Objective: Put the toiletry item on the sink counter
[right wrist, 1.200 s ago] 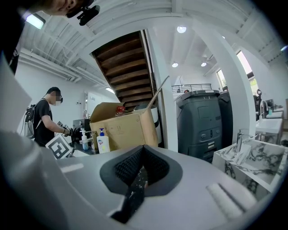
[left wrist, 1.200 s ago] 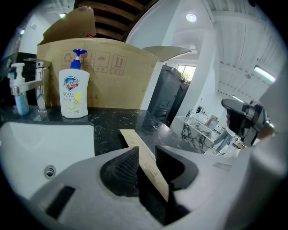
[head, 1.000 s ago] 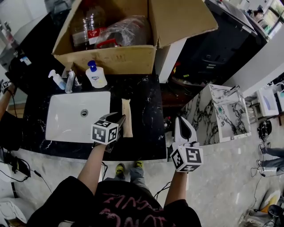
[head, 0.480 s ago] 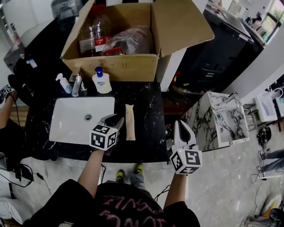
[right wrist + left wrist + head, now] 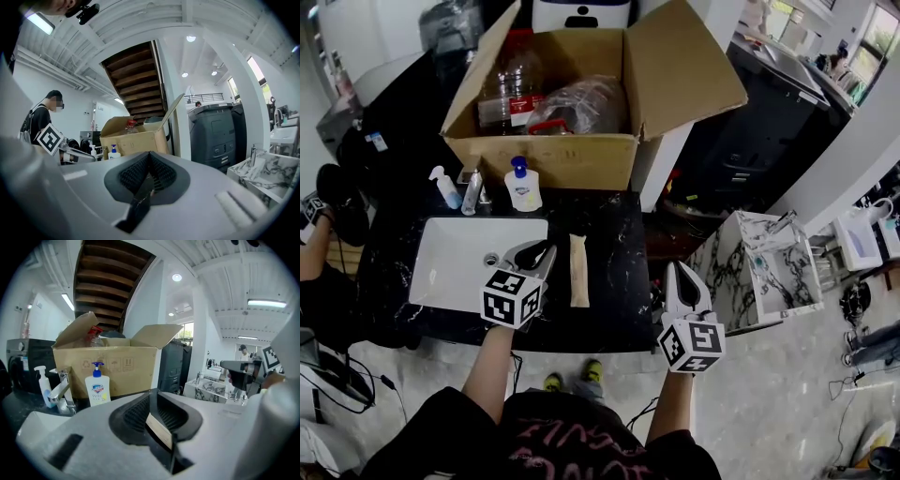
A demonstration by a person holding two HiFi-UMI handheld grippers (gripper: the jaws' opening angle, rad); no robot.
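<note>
The toiletry item, a beige tube (image 5: 578, 270), lies flat on the black marble sink counter (image 5: 619, 234), just right of the white basin (image 5: 459, 272). My left gripper (image 5: 536, 253) hovers above the basin's right edge, left of the tube and apart from it. Its jaws have just been closing with nothing between them, and in the left gripper view (image 5: 150, 393) the tips meet. My right gripper (image 5: 682, 281) hangs off the counter's right end, shut and empty; its jaws meet in the right gripper view (image 5: 149, 153).
An open cardboard box (image 5: 553, 150) holding bottles stands behind the sink. Before it are a blue-capped soap bottle (image 5: 522, 186), a faucet (image 5: 474, 192) and a small pump bottle (image 5: 444, 187). A marble vanity (image 5: 769, 262) stands at the right, and a person's arm (image 5: 314, 234) shows at the far left.
My left gripper has lifted and drawn left, away from the tube, which stays lying on the counter. The right gripper has barely moved.
</note>
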